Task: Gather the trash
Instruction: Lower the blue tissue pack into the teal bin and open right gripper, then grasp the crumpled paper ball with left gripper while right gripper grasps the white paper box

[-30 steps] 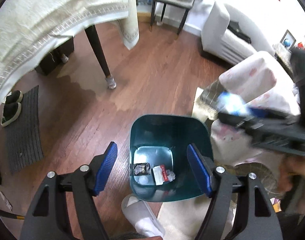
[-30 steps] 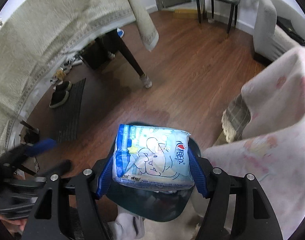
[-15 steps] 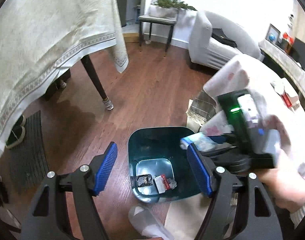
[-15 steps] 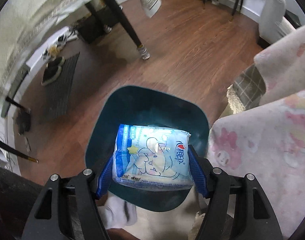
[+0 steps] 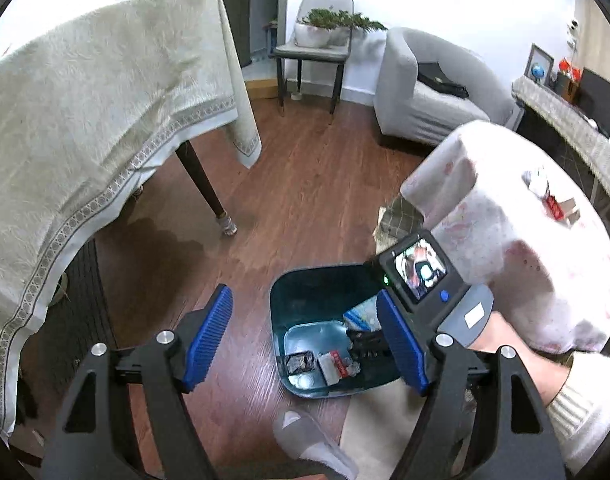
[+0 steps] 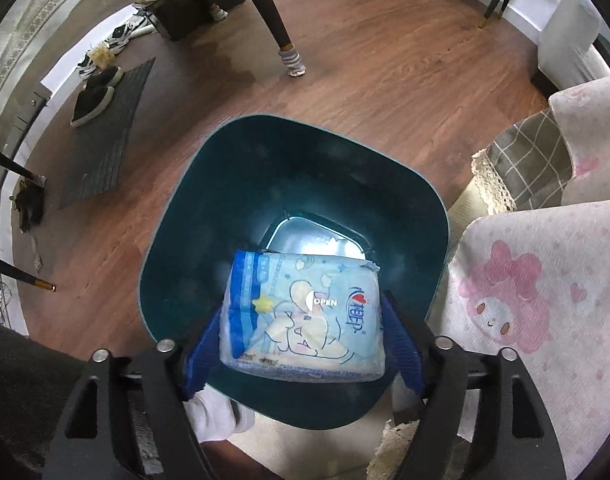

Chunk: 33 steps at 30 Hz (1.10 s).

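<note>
A dark teal trash bin [image 6: 177,248] stands on the wood floor, also in the left wrist view [image 5: 317,284]. My right gripper [image 6: 303,344] is shut on a light blue tissue pack [image 6: 305,316] and holds it inside the bin's mouth, above the bottom. In the left wrist view the right gripper's body and the pack [image 5: 361,314] reach into the bin. Small wrappers [image 5: 329,362] lie on the bin's bottom. My left gripper [image 5: 305,344] is open and empty, above the bin's left side.
A table with a beige cloth [image 5: 85,120] and dark leg [image 5: 203,184] stands left. A low table with a pink cloth [image 5: 525,240] is right of the bin, with small litter [image 5: 553,200] on it. A slippered foot [image 5: 313,440] is near the bin. A grey sofa [image 5: 425,92] is behind.
My right gripper has moved over the bin and lowered the tissue pack into its mouth. My left gripper has risen and pulled back, so more of the room shows.
</note>
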Motion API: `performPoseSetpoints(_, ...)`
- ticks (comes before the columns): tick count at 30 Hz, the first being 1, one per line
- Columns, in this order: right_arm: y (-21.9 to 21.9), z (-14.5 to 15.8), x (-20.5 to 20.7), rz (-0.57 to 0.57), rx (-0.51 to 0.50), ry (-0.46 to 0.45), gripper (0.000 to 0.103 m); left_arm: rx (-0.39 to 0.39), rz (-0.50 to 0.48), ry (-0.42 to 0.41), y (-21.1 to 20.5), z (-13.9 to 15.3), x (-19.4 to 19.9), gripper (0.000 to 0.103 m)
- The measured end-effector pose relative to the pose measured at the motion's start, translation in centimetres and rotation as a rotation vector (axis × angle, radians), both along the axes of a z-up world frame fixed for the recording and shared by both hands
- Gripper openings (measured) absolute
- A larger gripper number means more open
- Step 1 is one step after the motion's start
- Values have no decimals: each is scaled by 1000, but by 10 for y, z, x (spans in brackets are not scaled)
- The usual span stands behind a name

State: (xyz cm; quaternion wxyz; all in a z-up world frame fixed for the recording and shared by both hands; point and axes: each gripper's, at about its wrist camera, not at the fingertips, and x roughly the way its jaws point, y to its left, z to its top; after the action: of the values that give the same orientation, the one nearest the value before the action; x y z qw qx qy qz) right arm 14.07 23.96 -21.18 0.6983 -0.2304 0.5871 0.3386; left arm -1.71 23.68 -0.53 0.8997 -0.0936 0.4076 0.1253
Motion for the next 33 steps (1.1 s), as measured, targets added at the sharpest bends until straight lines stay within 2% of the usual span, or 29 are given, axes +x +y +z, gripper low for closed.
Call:
performPoseSetpoints(7,0,14,-7,50,3,-31,84,-18,28,-66,2,21,0,79)
performPoseSetpoints(12,-8,40,-9,69,51,-66,84,-10,42,-95,3,35,1,79)
performPoseSetpoints(18,-23,100,-7,73,206,-133,84,-8,40,-129,-3,51,9,82)
performPoseSetpoints(22,-37,131,-7,66,248,-200,84,22,21,-158,-12,62,15,83)
performPoseSetpoints(27,-67,169,-3,31,328,-278,84,14,-4,-190,-23,71,27,84)
performPoseSetpoints(33,-106,210,0,-32,377,-378,84,18,-56,-216,-42,76,44,84)
